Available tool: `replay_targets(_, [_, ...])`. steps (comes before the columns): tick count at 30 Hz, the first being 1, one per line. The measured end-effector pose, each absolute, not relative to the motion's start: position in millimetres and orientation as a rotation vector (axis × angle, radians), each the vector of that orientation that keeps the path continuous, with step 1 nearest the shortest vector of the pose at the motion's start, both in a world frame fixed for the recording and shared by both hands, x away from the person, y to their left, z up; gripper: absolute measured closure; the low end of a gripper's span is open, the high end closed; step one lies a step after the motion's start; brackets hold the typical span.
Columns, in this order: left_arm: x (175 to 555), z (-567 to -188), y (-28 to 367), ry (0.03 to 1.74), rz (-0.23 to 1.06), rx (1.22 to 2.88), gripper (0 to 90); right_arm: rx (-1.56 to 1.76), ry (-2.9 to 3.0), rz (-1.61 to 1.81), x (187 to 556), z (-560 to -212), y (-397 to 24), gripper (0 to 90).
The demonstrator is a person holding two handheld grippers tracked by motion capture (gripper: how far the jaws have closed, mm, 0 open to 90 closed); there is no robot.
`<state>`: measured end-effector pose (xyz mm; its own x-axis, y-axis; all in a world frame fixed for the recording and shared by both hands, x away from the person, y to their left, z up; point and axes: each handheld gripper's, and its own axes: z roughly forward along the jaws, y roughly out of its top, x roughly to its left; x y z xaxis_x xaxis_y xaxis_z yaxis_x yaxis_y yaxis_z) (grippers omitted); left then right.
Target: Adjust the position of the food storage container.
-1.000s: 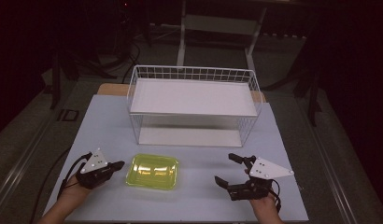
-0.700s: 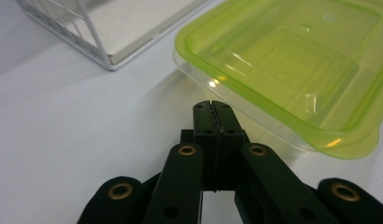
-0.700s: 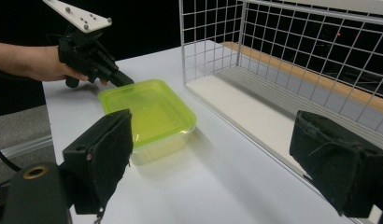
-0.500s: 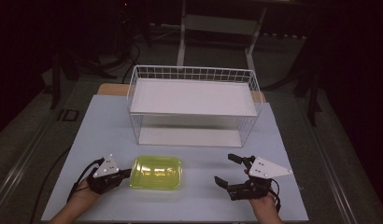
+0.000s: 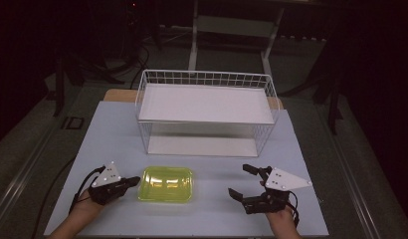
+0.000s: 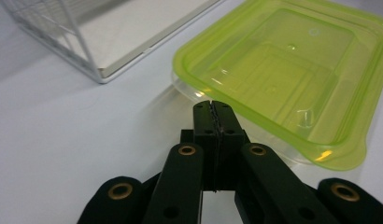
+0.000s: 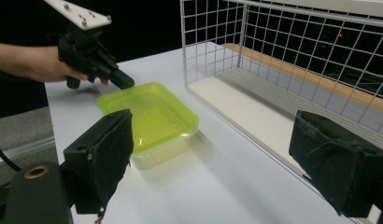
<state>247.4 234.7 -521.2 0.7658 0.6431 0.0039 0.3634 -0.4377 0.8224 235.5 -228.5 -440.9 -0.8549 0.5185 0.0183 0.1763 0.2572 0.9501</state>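
A yellow-green translucent plastic container (image 5: 165, 183) with its lid on lies on the white table, near the front and left of the middle. My left gripper (image 5: 135, 180) is shut, its tips against the container's left edge. In the left gripper view the closed jaws (image 6: 213, 106) meet the container's (image 6: 292, 70) rim with nothing between them. My right gripper (image 5: 239, 180) rests open to the right of the container, clear of it. In the right gripper view its wide-spread pads (image 7: 105, 154) frame the container (image 7: 150, 114), with the left gripper (image 7: 124, 81) behind.
A white wire basket (image 5: 204, 102) with a raised white shelf stands at the table's back middle; it shows in the left gripper view (image 6: 87, 51) and the right gripper view (image 7: 283, 56). Bare table (image 5: 212, 214) lies between the grippers. The surroundings are dark floor.
My left gripper has moved right, up to the container's left edge, and the container has shifted a little to the right. The right gripper has stayed put.
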Motion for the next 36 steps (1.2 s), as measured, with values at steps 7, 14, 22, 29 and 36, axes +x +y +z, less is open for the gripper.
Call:
replay_targets(7, [248, -520, 222, 0.721, 0.376, 2.087, 90.0, 0.644, 2.238, 1.613, 236, -442, -228, 13.8])
replay_targets(14, [249, -519, 210, 0.695, 0.337, 2.101, 90.0, 0.672, 2.228, 1.641, 239, -444, -231, 14.2])
replay_targets(22, [249, -521, 188, 0.657, 0.298, 2.091, 90.0, 0.671, 2.232, 1.614, 240, -445, -232, 14.2])
replay_targets(29, [253, -523, 174, 0.646, 0.271, 2.078, 90.0, 0.675, 2.231, 1.604, 241, -445, -233, 14.2])
replay_targets(36, [255, -523, 158, 0.617, 0.240, 2.082, 90.0, 0.668, 2.242, 1.579, 243, -448, -231, 14.2])
